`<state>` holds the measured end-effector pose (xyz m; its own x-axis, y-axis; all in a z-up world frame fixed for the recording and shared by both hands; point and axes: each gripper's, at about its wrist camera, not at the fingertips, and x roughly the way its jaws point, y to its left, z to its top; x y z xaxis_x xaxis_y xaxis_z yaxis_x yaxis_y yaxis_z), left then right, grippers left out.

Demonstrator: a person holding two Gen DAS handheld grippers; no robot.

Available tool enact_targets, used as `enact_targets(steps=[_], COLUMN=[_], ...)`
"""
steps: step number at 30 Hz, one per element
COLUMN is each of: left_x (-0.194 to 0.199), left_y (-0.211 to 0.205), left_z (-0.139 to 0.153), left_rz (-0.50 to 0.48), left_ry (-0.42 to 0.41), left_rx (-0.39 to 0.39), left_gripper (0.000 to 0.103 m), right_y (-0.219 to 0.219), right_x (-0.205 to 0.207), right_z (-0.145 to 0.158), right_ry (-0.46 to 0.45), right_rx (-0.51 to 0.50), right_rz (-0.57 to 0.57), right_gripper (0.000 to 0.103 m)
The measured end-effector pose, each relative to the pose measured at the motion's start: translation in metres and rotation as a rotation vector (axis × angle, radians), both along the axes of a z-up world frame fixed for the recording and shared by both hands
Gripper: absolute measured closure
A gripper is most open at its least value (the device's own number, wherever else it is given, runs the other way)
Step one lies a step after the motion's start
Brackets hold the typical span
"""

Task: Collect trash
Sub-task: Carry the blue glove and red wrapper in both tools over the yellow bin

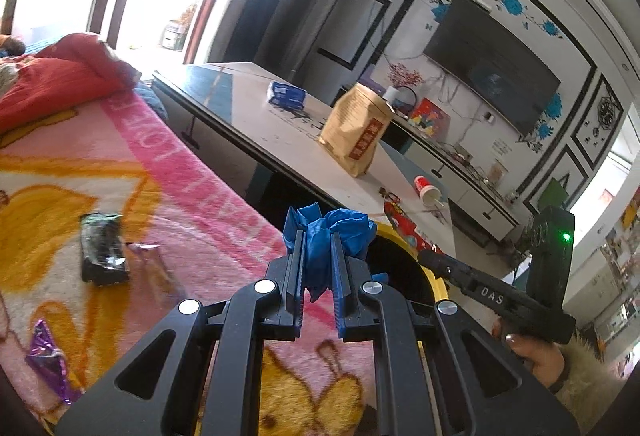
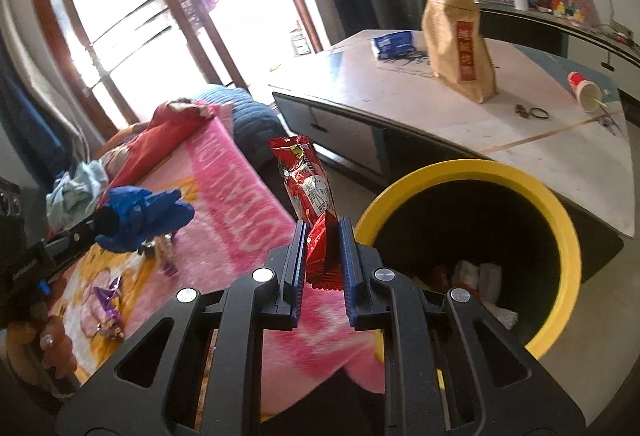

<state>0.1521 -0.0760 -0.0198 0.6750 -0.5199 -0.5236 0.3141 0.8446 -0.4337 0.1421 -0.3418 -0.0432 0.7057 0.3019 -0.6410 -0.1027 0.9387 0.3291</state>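
From the left wrist, my left gripper (image 1: 316, 256) clamps a crumpled blue wad (image 1: 328, 232); a dark wrapper (image 1: 102, 250) lies at nine o'clock on the blanket (image 1: 192, 176).

From the right wrist, my right gripper (image 2: 324, 248) pinches a red wrapper (image 2: 308, 188); the yellow-rimmed bin (image 2: 560, 220) sits at three o'clock, a low table (image 2: 540, 140) behind.

Blown-out daylight pouring through the tall brown-framed window (image 2: 132, 20), pure white glare there. Heavy fisheye bending with dark corners. Slight motion blur throughout; deep shadow inside the yellow-rimmed black bin (image 2: 560, 212).
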Motion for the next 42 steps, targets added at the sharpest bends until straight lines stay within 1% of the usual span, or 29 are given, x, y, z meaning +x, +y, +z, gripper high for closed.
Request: enact_targets(steps=[11, 28, 42], left_x=[0.003, 0.008, 0.014], left_y=[-0.039, -0.089, -0.130], left_z=[-0.006, -0.021, -0.038], left_rz=[-0.077, -0.171, -0.244], left_ry=[0.006, 0.021, 0.028], left_rx=[0.021, 0.062, 0.132], left_gripper=[0.092, 0.092, 0.092], right_y=[-0.038, -0.075, -0.096], right_x=[-0.001, -0.002, 0.002], right_z=[-0.001, -0.007, -0.012], right_ry=[0.003, 0.013, 0.028], right_rx=[0.008, 0.013, 0.014], right_rz=[-0.096, -0.199, -0.245], right_gripper=[0.092, 0.092, 0.092])
